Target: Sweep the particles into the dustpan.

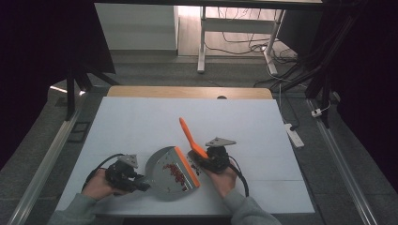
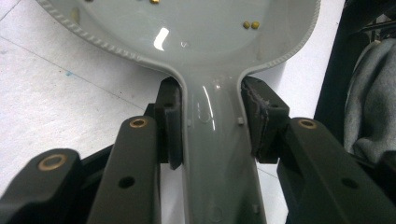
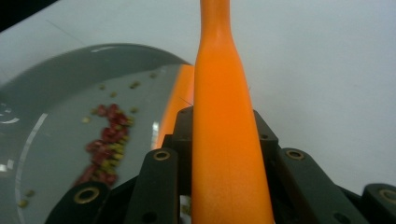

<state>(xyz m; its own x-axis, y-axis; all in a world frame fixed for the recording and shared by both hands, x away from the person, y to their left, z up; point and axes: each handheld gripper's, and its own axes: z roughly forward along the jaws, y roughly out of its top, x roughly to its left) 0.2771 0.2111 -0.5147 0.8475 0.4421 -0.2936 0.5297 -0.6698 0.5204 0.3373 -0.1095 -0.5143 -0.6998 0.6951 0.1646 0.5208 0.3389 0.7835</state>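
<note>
A grey dustpan (image 1: 162, 180) with an orange front lip (image 1: 188, 168) lies on the white table near its front edge. Red and yellow bits (image 1: 176, 172) are scattered inside it. My left gripper (image 1: 140, 185) is shut on the dustpan's grey handle (image 2: 217, 140), with a pad (image 2: 170, 126) pressed on each side. My right gripper (image 1: 198, 157) is shut on the orange handle (image 3: 224, 135) of a brush (image 1: 190, 135) that slants up and away, just right of the lip. In the right gripper view the dustpan (image 3: 70, 93) and its bits (image 3: 107, 142) lie to the left.
The white table top (image 1: 155, 117) stretches back to a wooden strip (image 1: 187, 92). On the floor to the right lies a power strip (image 1: 294, 135). White desk legs (image 1: 202, 44) and cables stand behind. Metal rails (image 1: 345, 168) run along both sides.
</note>
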